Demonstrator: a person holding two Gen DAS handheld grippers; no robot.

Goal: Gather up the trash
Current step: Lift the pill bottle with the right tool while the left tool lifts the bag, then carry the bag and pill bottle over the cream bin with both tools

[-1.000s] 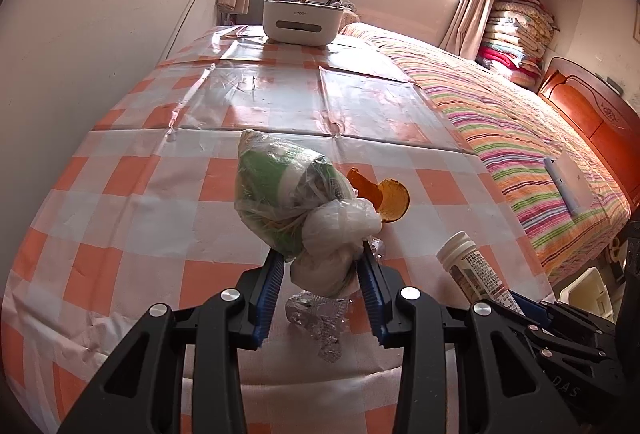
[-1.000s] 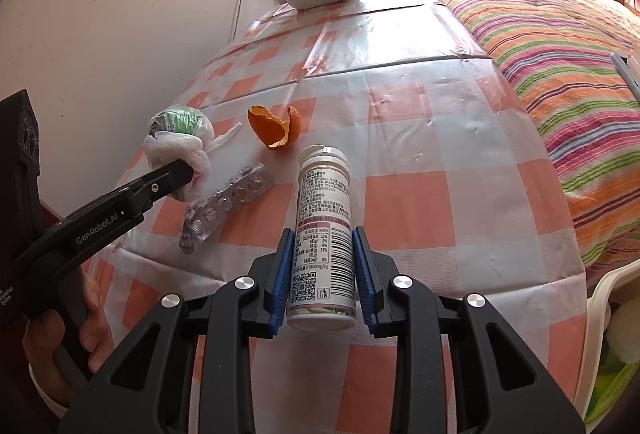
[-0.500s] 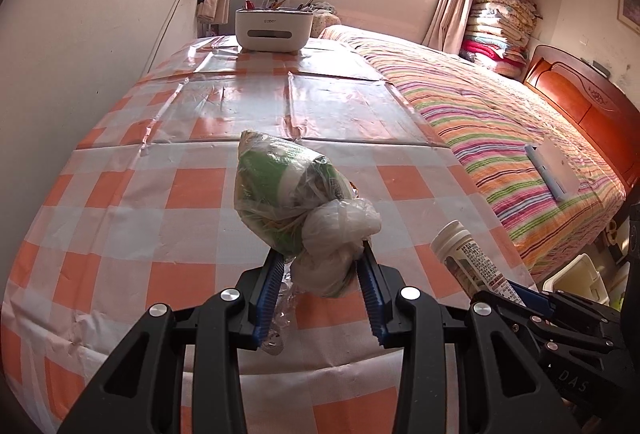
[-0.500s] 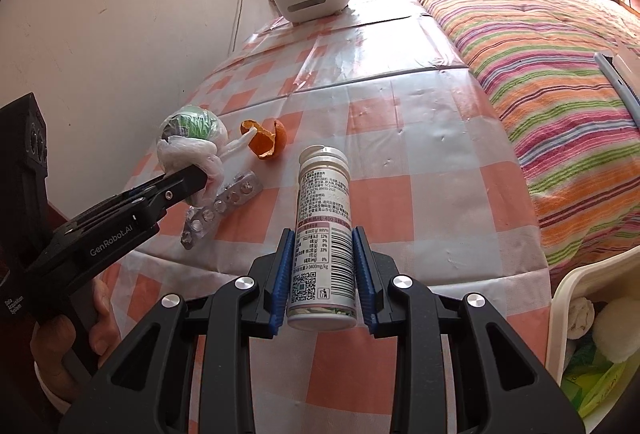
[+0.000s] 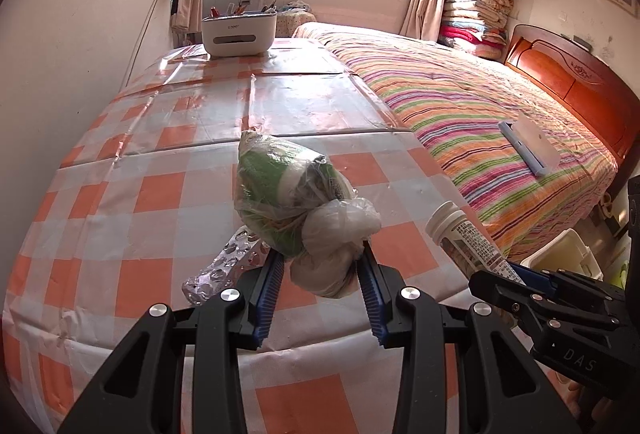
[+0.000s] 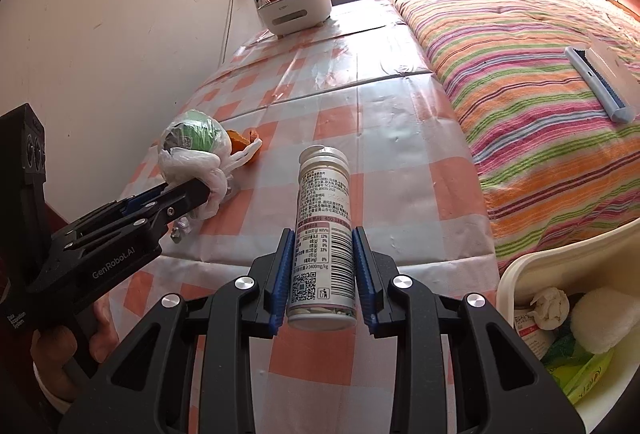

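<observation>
My left gripper [image 5: 320, 286] is clamped on a knotted plastic bag [image 5: 296, 210] with green and white rubbish inside; the white knot sits between the blue pads and the bulk of the bag juts out ahead of the fingertips, held clear above the orange-checked tablecloth [image 5: 160, 194]. Just left of my left finger, on the cloth near the table's near edge, lies a silver blister pack [image 5: 224, 266]. My right gripper [image 6: 320, 274] is closed on a white pill bottle [image 6: 324, 230], gripping its lower half, the capped end pointing away from me. From the right wrist view the left gripper [image 6: 200, 190] shows at the left with the bag [image 6: 196, 150], and an orange peel [image 6: 240, 138] lies on the cloth just behind the bag. At the near right, beside the table, stands a cream bin [image 6: 568, 266] holding tissues and wrappers. A white organiser [image 5: 239, 34] sits at the table's far end.
</observation>
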